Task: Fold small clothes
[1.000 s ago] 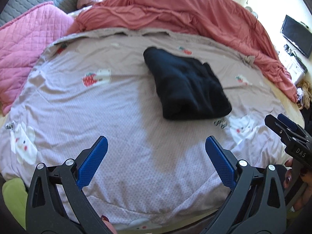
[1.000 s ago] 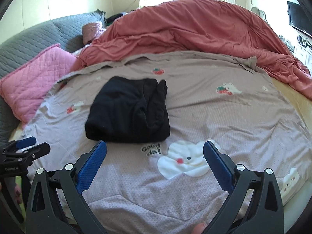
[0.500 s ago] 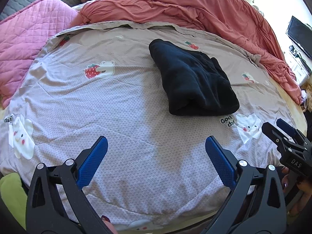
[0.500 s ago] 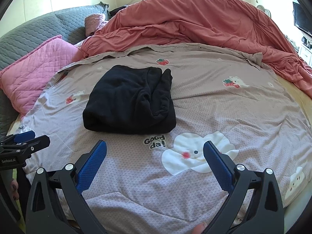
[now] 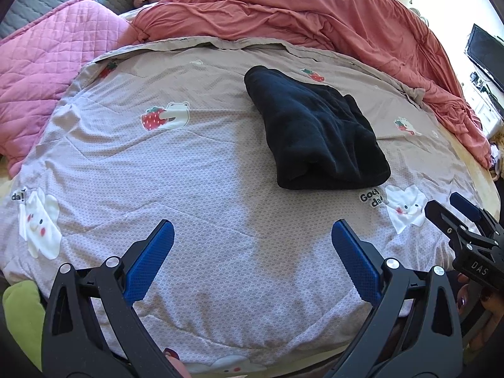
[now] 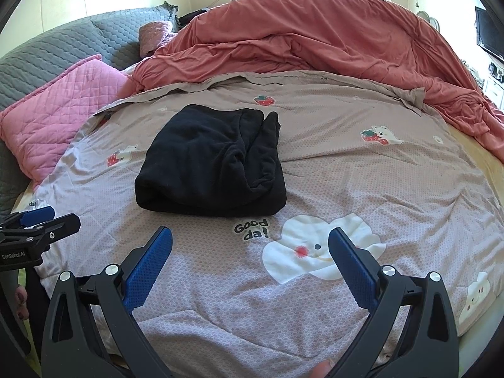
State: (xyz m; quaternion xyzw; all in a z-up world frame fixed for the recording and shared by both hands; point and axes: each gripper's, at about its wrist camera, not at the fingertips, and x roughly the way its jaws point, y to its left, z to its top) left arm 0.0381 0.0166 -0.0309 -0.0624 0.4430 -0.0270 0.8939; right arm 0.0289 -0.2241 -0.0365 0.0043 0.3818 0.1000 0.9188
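A black garment (image 5: 318, 132) lies folded into a thick bundle on the mauve printed bedsheet (image 5: 195, 170), past and to the right of my left gripper (image 5: 252, 236). That gripper is open, its blue pads wide apart over bare sheet. In the right wrist view the same black bundle (image 6: 214, 160) sits just beyond and left of my right gripper (image 6: 250, 245), which is open too and holds nothing. The right gripper (image 5: 466, 223) shows at the right edge of the left wrist view; the left gripper (image 6: 37, 223) shows at the left edge of the right wrist view.
A bunched salmon duvet (image 6: 315, 41) covers the far side of the bed. A pink quilted pillow (image 5: 47, 72) and grey headboard cushion (image 6: 63, 41) lie at the far left. A TV (image 5: 485, 53) stands at the right. Something lime-green (image 5: 22, 312) sits at the near left edge.
Both grippers have drawn back slightly and tilted; the black bundle sits a little further off in both views. The garment has not moved on the sheet. Both stay open.
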